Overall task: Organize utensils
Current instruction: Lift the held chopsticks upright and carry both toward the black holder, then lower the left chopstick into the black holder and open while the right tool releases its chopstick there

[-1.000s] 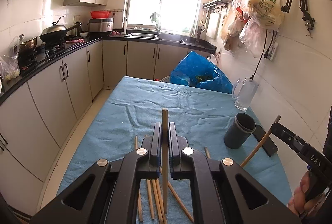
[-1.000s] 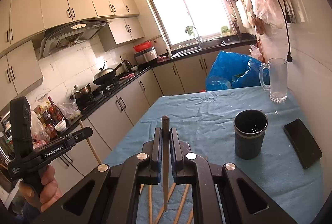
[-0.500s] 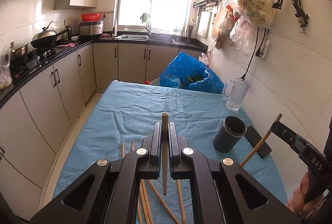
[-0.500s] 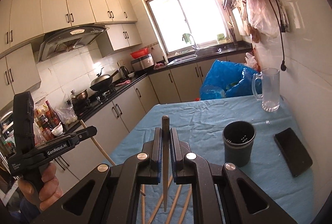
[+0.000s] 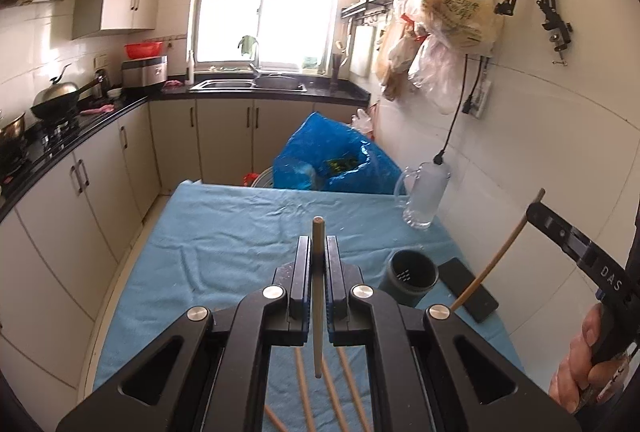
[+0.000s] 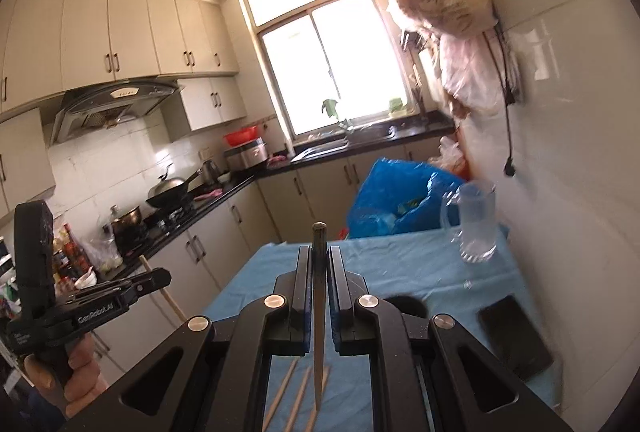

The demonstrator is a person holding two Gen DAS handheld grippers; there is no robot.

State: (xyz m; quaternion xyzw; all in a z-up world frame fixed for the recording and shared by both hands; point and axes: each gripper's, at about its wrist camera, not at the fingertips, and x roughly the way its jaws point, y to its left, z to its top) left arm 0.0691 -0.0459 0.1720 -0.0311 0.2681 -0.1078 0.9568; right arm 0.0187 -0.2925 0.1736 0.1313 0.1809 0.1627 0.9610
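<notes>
Both grippers have risen since a second ago: the table sits lower in each view, more of the far wall and window shows, and in the right wrist view the dark holder has slid almost wholly behind the gripper body. The left gripper [image 5: 318,252] is clamped on a pale wooden chopstick [image 5: 317,296] that stands upright between its pads, tip poking above them and lower end hanging free over the blue tablecloth [image 5: 224,232]. The right gripper [image 6: 319,264] pinches a darker chopstick [image 6: 319,316] the same way, upright. Loose chopsticks [image 5: 332,396] lie on the cloth below the left gripper, well under the held stick's lower end. The dark cylindrical holder [image 5: 408,276] stands open-mouthed near the right edge of the table, just beside a black phone [image 5: 468,288]; a glass mug [image 5: 424,196] stands farther back by the wall. The cloth's middle and left side are bare, the left table edge drops to a floor aisle beside the cabinets [image 5: 80,200], and the tiled wall hems in the right side
</notes>
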